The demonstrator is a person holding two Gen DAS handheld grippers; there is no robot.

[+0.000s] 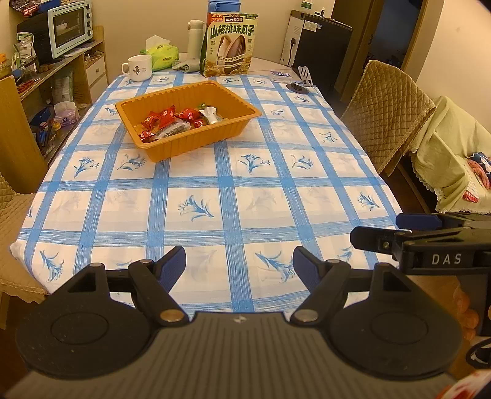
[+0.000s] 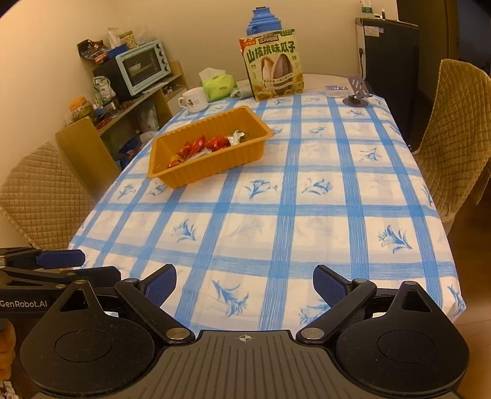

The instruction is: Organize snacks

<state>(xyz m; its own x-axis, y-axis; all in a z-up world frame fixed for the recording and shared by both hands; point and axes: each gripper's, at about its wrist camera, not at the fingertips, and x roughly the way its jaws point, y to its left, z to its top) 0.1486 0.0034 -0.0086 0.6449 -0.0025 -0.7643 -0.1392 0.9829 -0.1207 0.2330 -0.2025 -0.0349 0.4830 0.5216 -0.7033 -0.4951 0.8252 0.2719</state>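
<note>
Snacks (image 1: 178, 121) lie in an orange tray (image 1: 214, 135), far beyond both grippers' wide, empty jaws.

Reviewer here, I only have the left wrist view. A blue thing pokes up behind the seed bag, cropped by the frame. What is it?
Observer: In the right wrist view it is a blue thermos-like flask with a stepped lid, standing behind the seed bag.
Operator: Is the right gripper holding anything?
Observer: No; the right gripper is open and empty, above the near end of the tablecloth.
Operator: Any snack left outside the tray?
Observer: None loose; the wrapped ones lie inside the orange tray.
</note>
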